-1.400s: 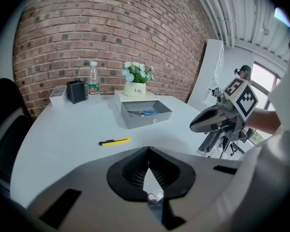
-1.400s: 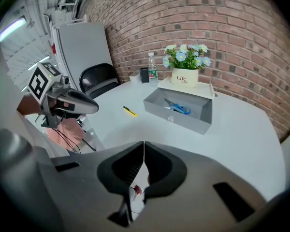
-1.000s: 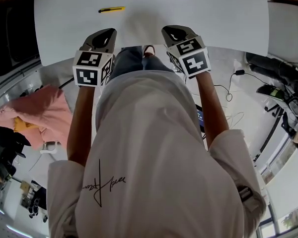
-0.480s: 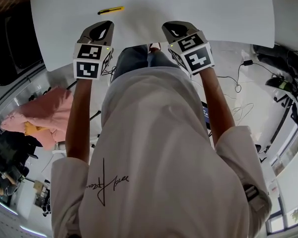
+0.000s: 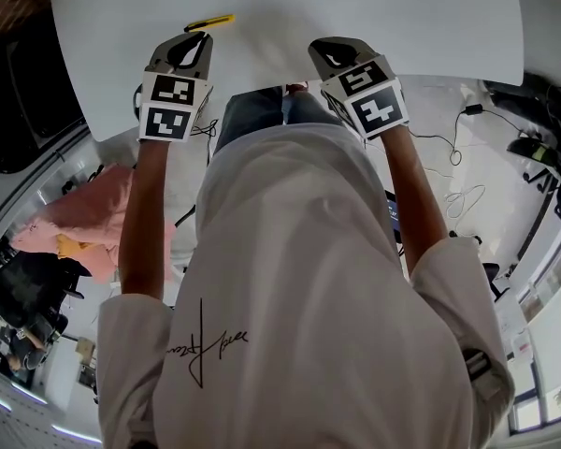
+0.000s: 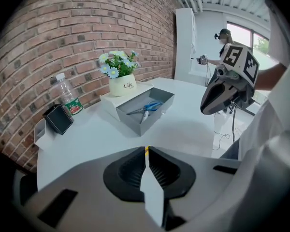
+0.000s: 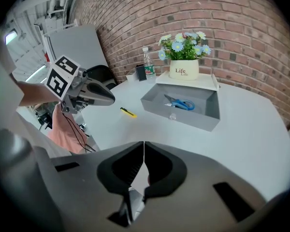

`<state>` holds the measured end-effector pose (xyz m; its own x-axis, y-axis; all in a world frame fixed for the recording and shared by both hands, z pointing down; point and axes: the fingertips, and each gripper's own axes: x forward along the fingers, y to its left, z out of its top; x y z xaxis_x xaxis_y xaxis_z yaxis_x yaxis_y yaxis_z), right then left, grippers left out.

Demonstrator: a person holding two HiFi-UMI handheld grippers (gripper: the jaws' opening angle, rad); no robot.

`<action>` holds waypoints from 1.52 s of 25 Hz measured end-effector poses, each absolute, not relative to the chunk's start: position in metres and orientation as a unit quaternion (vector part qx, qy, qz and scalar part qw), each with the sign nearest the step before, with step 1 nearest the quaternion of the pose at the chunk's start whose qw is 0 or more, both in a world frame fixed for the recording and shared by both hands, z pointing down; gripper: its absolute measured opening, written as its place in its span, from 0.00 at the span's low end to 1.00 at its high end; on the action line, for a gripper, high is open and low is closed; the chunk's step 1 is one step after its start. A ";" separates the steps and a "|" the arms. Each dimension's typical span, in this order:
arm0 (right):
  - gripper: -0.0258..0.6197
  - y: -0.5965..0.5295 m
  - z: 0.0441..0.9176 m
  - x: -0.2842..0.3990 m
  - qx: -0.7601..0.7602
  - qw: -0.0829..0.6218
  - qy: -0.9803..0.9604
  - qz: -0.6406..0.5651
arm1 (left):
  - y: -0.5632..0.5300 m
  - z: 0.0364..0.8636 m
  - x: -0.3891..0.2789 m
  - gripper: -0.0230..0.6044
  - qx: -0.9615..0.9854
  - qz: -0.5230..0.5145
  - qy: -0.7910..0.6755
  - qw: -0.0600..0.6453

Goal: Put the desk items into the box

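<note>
Nearest: the person's pale shirt point(image 5: 299, 279) fills the lower head view, with both forearms reaching toward 12 o'clock. The left claw point(image 5: 199, 40) hangs over the near edge of the white bench point(image 5: 430, 26). Its jaws are pressed together with nothing between them. The right claw point(image 5: 323, 49) is at about 3 o'clock from it, well apart, over the same edge. Its jaws are also closed tight and it carries nothing. Both claws tilt down toward the benchtop. A yellow utility knife point(image 5: 208, 23) lies flat on the bench just past the left claw's tip, at roughly 12 o'clock. In the left gripper view only a yellow sliver of it shows beyond the closed jaw tips. I can't tell whether claw and knife touch. Farther out, at 12 o'clock near the far edge of the bench, sits the grey box point(image 7: 183, 117), open-topped. Blue scissors point(image 7: 181, 103) lie inside it. A small clear item is beside them, too small to identify. Just behind the box stands a cream flower pot point(image 7: 183, 69) with blue and white blooms, on a low white riser point(image 7: 210, 83). At 10 o'clock from the pot are a plastic bottle point(image 7: 146, 64) and a small dark upright item point(image 7: 140, 72). A brick wall point(image 7: 222, 28) backs everything.
</note>
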<state>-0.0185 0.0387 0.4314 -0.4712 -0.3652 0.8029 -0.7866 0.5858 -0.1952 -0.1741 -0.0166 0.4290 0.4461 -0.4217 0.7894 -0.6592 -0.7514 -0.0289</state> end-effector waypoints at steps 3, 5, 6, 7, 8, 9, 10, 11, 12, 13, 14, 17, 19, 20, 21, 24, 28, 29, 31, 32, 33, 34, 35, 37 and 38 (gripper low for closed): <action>0.09 0.041 0.434 -0.020 0.353 0.374 -0.807 0.289 | -0.022 0.433 -0.176 0.05 0.838 0.426 -0.313 0.136; 0.09 0.040 0.435 -0.020 0.353 0.374 -0.806 0.293 | -0.026 0.435 -0.177 0.05 0.838 0.432 -0.307 0.131; 0.09 0.039 0.435 -0.021 0.353 0.373 -0.806 0.295 | -0.029 0.435 -0.177 0.05 0.838 0.435 -0.304 0.129; 0.09 0.037 0.434 -0.022 0.353 0.373 -0.805 0.297 | -0.031 0.436 -0.178 0.05 0.838 0.438 -0.301 0.127; 0.09 0.035 0.433 -0.023 0.353 0.372 -0.805 0.298 | -0.034 0.437 -0.179 0.05 0.838 0.441 -0.298 0.126; 0.09 0.033 0.433 -0.023 0.354 0.372 -0.804 0.299 | -0.036 0.438 -0.180 0.05 0.837 0.444 -0.294 0.125; 0.09 0.031 0.433 -0.022 0.355 0.371 -0.804 0.301 | -0.037 0.440 -0.180 0.05 0.837 0.447 -0.291 0.125; 0.09 0.030 0.434 -0.021 0.355 0.371 -0.803 0.302 | -0.038 0.442 -0.179 0.05 0.836 0.450 -0.287 0.125; 0.09 0.028 0.435 -0.020 0.356 0.372 -0.802 0.303 | -0.039 0.445 -0.179 0.05 0.836 0.452 -0.284 0.125; 0.09 0.026 0.437 -0.020 0.356 0.372 -0.802 0.304 | -0.040 0.448 -0.179 0.05 0.836 0.455 -0.281 0.126; 0.09 0.024 0.438 -0.020 0.356 0.372 -0.801 0.305 | -0.041 0.450 -0.179 0.05 0.835 0.457 -0.279 0.126; 0.09 0.019 0.439 -0.017 0.356 0.373 -0.799 0.309 | -0.044 0.455 -0.178 0.05 0.835 0.464 -0.268 0.128; 0.09 0.016 0.440 -0.016 0.356 0.372 -0.798 0.312 | -0.046 0.458 -0.178 0.05 0.834 0.470 -0.260 0.125; 0.09 0.015 0.440 -0.017 0.356 0.371 -0.798 0.314 | -0.047 0.459 -0.178 0.05 0.834 0.474 -0.256 0.123; 0.09 0.014 0.440 -0.017 0.356 0.371 -0.798 0.315 | -0.049 0.460 -0.179 0.05 0.833 0.477 -0.251 0.119; 0.09 0.011 0.441 -0.018 0.354 0.371 -0.797 0.319 | -0.051 0.465 -0.179 0.10 0.832 0.492 -0.233 0.107; 0.09 0.012 0.441 -0.018 0.351 0.372 -0.797 0.322 | -0.050 0.467 -0.176 0.13 0.829 0.516 -0.200 0.076; 0.09 0.012 0.441 -0.017 0.351 0.372 -0.796 0.323 | -0.050 0.468 -0.175 0.13 0.829 0.521 -0.192 0.068; 0.09 0.009 0.441 -0.017 0.351 0.372 -0.796 0.325 | -0.050 0.471 -0.175 0.14 0.828 0.529 -0.177 0.058; 0.09 0.008 0.442 -0.017 0.351 0.372 -0.795 0.326 | -0.051 0.473 -0.175 0.14 0.827 0.533 -0.169 0.054; 0.09 0.006 0.442 -0.017 0.350 0.373 -0.795 0.326 | -0.051 0.476 -0.176 0.15 0.827 0.537 -0.161 0.052; 0.09 0.004 0.443 -0.018 0.350 0.373 -0.795 0.326 | -0.051 0.479 -0.176 0.15 0.826 0.540 -0.154 0.049; 0.09 0.002 0.443 -0.019 0.350 0.373 -0.795 0.327 | -0.051 0.482 -0.177 0.16 0.826 0.543 -0.146 0.046; 0.09 0.000 0.445 -0.020 0.350 0.374 -0.794 0.328 | -0.052 0.486 -0.178 0.17 0.824 0.548 -0.135 0.040; 0.09 -0.001 0.445 -0.020 0.350 0.374 -0.794 0.329 | -0.052 0.488 -0.178 0.17 0.824 0.551 -0.130 0.038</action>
<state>-0.0201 -0.0011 0.4448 -0.4762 -0.3097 0.8230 -0.8007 0.5395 -0.2603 -0.1782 -0.0519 0.4881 0.3601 -0.1720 0.9169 -0.2560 -0.9633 -0.0801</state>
